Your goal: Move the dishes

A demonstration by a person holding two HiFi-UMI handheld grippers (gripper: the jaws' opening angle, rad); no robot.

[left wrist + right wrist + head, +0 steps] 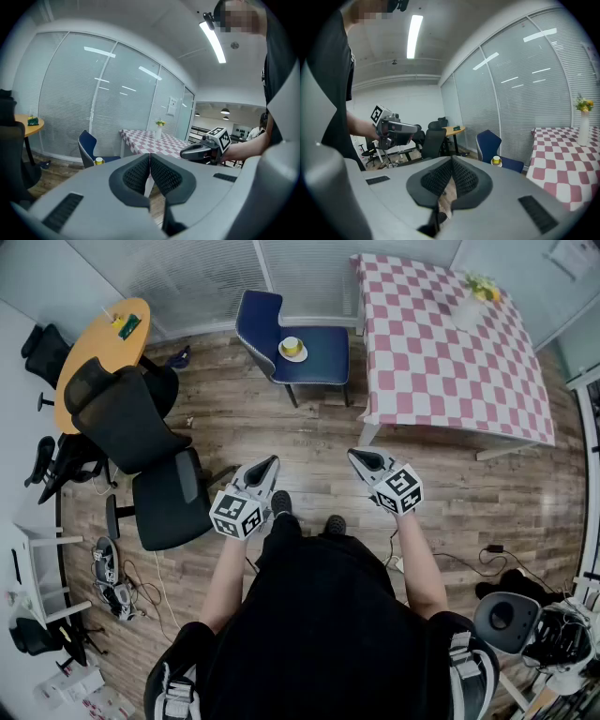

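A yellow cup on a white saucer (292,348) stands on the seat of a blue chair (319,357), far ahead of me. The same cup (98,161) shows small in the left gripper view and again as a cup (496,161) in the right gripper view. My left gripper (267,465) and right gripper (361,457) are held side by side over the wooden floor, well short of the chair. Both are shut with nothing between the jaws; the left gripper (150,154) and right gripper (452,159) show their pads touching.
A pink-and-white checked table (450,343) with a vase of flowers (473,301) stands right of the chair. Black office chairs (141,442) and a round orange table (94,343) are on the left. Cables and gear (511,610) lie on the floor at right.
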